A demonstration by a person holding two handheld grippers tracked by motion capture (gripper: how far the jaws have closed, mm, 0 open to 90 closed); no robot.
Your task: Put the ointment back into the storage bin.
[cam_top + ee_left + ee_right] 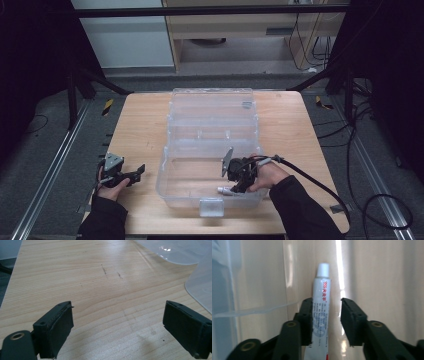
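A pale wooden worktop (145, 135) is carrying a clear plastic box (210, 130) with its lid hinged open toward the far side, and at the near end of its floor a small white tube (321, 307) with red print is lying. The right gripper (325, 320) is reaching down into the box, its jaws standing slightly apart around the tube: one pad seems to be brushing the tube's side while the other is standing clear, so the tube appears to be resting on the box floor rather than clamped. The step in hand is probably setting the tube down in the box; the next move would call for opening a little wider and lifting straight up, since the near wall and the front latch (211, 206) are sitting close to the hand. The left gripper (117, 325) is hovering wide open and empty over bare wood left of the box, with free room around it.
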